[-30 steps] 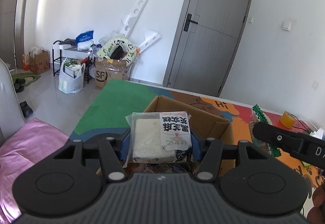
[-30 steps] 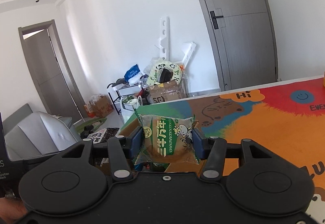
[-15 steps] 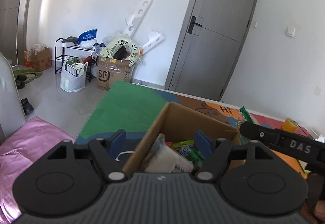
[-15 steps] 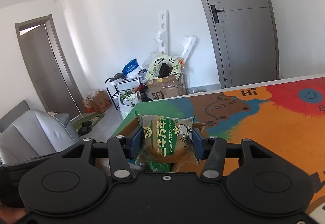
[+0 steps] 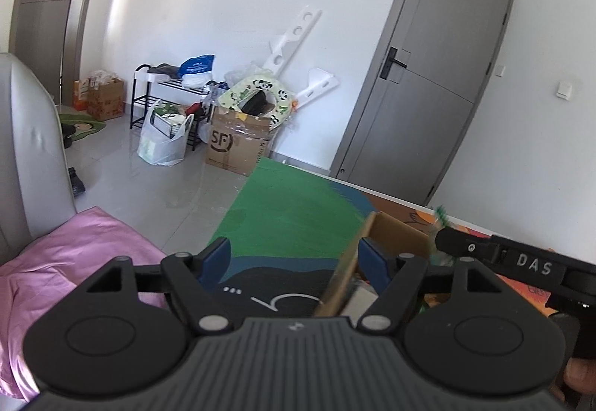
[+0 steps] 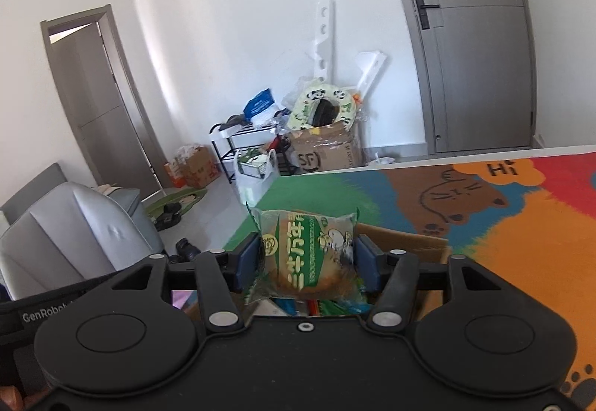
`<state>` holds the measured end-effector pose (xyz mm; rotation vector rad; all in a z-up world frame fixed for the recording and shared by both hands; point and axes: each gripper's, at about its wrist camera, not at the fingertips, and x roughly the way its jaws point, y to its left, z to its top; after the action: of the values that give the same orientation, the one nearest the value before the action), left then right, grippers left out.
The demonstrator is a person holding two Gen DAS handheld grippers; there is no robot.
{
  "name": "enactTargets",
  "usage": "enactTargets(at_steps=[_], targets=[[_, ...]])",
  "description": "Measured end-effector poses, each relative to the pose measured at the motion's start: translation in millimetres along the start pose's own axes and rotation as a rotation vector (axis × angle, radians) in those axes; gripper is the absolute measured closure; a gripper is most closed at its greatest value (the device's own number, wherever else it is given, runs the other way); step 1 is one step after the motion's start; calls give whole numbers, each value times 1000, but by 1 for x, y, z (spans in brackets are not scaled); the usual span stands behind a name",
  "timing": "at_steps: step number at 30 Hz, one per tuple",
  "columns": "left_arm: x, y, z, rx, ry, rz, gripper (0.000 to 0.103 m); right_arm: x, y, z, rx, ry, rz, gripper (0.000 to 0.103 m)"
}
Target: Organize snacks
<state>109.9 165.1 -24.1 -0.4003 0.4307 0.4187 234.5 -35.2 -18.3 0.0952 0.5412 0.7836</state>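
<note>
My left gripper is open and empty, its jaws wide apart beside the left wall of the open cardboard box. A white packet lies inside the box by my right blue pad. My right gripper is shut on a green-and-clear bun packet and holds it upright just above the same box, which holds several snack packets. The right gripper's black body shows at the right in the left wrist view.
The box stands on a colourful play mat on the table, near its green left end. Beyond the table edge are a pink cloth, a grey chair, floor clutter with an SF carton and a grey door.
My left gripper opened and let the white rice-cake packet drop into the box, then shifted left past the box wall. My right gripper moved with the bun packet over the box.
</note>
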Motion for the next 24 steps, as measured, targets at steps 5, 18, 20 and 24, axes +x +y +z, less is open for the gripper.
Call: enactTargets(at_steps=[5, 18, 20, 24], targets=[[0, 1, 0, -7, 3, 10, 24, -7, -6, -1, 15, -2, -5, 37], [-10, -32, -10, 41, 8, -35, 15, -46, -35, -11, 42, -14, -62, 32], [-13, -37, -14, 52, 10, -47, 14, -52, -39, -14, 48, -17, -73, 29], [-14, -47, -20, 66, 25, -60, 13, -65, -53, -20, 68, -18, -93, 26]])
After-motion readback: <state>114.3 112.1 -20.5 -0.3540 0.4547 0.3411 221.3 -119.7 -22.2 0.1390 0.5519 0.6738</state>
